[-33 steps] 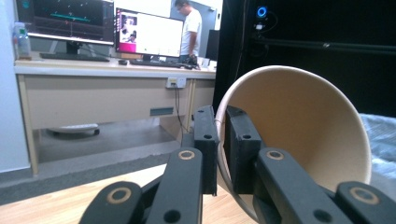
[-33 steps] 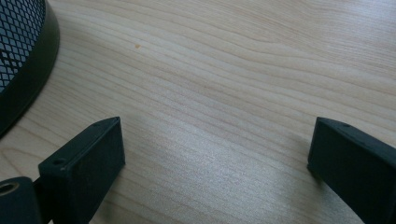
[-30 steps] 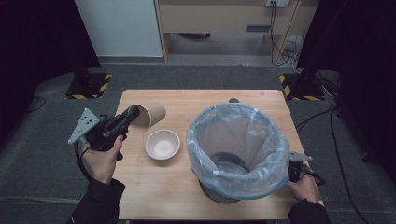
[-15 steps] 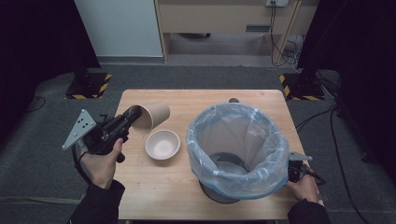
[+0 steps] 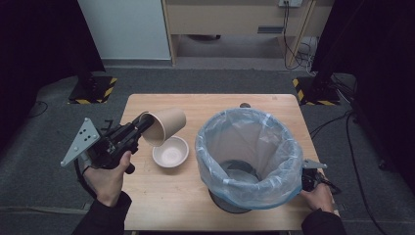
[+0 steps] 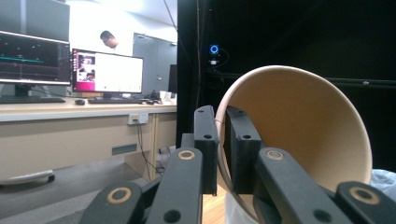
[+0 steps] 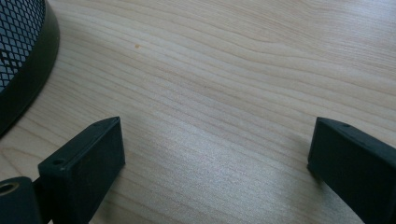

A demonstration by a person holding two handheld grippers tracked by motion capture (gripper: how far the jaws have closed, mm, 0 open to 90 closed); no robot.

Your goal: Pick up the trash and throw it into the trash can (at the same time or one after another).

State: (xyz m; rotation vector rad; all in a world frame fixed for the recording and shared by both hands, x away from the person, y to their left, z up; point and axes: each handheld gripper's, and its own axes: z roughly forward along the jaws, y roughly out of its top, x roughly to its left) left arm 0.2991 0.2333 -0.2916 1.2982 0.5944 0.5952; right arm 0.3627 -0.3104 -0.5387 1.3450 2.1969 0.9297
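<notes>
Two black jaws of the left gripper (image 6: pixel 217 154) pinch the thin rim of a brown paper cup (image 6: pixel 299 140), one jaw outside the wall and one inside, in the left gripper view. The cup's smooth tan interior opens toward the camera as a wide cone. In the high view the left gripper (image 5: pixel 139 128) holds the paper cup (image 5: pixel 166 126) tipped on its side above the table's left half, its mouth facing down and left over a small white bowl (image 5: pixel 171 152). The bowl, round and matte, sits on the pale wooden table (image 5: pixel 161 205) just beside a wire-mesh waste bin (image 5: pixel 247 159). A translucent plastic liner (image 5: pixel 215 142), crinkled and bluish, is folded over the bin's rim and hangs down its sides. The grey three-cornered plate (image 5: pixel 80 142) stands out behind the left hand (image 5: pixel 107 178), which wears a dark sleeve.

In the right gripper view the right gripper (image 7: pixel 215 149) has its blocky black jaws spread wide with nothing between them, low over the bare wood grain of the table (image 7: pixel 224 70). The dark curved base and fine black mesh of the bin (image 7: pixel 21 51) fill the upper left corner there. In the high view the right gripper (image 5: pixel 311 178) rests near the table's front right corner, close to the bin.

Beyond the left gripper's jaws, a desk (image 6: pixel 70 112) carries lit monitors (image 6: pixel 107 72), with a person (image 6: pixel 109 39) standing behind them.
</notes>
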